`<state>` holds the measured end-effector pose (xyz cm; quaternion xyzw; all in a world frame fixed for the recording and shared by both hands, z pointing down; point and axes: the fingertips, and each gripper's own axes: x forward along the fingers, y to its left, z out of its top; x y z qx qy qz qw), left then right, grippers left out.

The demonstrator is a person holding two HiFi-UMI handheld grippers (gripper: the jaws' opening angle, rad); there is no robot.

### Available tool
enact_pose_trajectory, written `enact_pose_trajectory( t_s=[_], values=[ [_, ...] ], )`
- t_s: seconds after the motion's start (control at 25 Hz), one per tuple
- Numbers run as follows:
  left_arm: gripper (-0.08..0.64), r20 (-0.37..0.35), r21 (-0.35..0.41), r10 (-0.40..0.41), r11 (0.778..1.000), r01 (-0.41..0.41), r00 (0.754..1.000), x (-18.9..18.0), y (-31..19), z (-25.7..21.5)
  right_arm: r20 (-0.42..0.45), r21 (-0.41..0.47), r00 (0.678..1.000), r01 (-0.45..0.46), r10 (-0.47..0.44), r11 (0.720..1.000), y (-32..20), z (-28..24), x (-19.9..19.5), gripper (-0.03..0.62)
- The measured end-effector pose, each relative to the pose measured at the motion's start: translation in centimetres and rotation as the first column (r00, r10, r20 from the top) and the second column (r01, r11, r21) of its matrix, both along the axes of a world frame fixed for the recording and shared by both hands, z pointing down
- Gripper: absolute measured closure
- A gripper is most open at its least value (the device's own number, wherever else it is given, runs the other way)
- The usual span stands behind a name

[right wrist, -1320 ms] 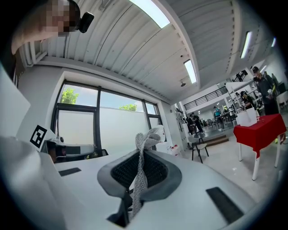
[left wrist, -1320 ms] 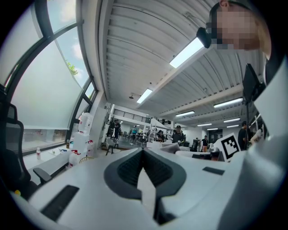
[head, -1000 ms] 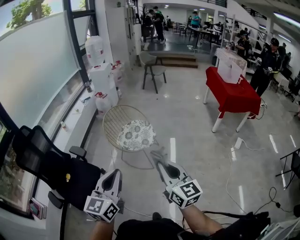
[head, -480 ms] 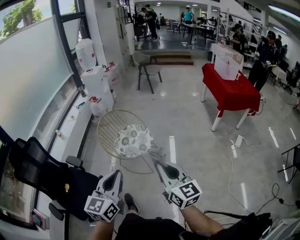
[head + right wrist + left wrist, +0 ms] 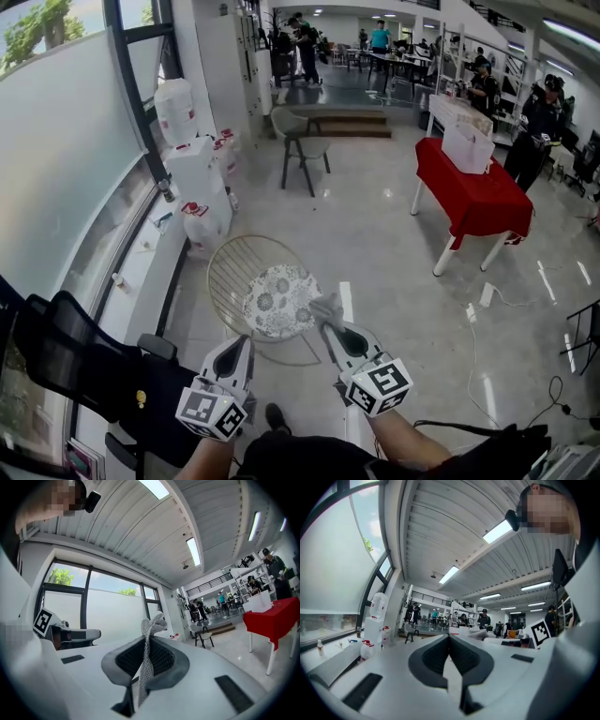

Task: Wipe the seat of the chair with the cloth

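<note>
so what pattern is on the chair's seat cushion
The seat cushion is white with grey floral rosettes, clearest in the head view.

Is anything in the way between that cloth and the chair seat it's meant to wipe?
Nothing visible does. The cloth, pinched in the right gripper, shows right at the patterned seat's near edge.

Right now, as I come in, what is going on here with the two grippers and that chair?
A person holds a gripper in each hand and stands before a round wire chair with a patterned seat. The right gripper is shut on a grey cloth, which hangs close to the seat's near edge. The left gripper is shut with nothing in it. Whether the cloth touches the seat cannot be told.
</note>
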<state>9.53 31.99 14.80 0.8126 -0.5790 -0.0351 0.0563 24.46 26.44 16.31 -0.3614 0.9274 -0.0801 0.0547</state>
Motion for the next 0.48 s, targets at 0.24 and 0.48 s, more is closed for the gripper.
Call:
enact_pose_trajectory(
  t_s=[0.24, 0.48],
  values=[
    [0.552, -0.010, 0.009, 0.005, 1.000, -0.005, 1.000, -7.2, -5.3, -0.4, -0.025, -0.002, 0.999, -0.021, 0.021, 1.000, -5.2, -0.6, -6.7, 0.571],
    [0.552, -0.021, 0.008, 0.040, 0.999, -0.040, 0.999, -13.3, -10.1, 0.3, -0.053, 0.000, 0.997, -0.048, 0.048, 0.999, -9.7, -0.3, -13.2, 0.571]
  ],
)
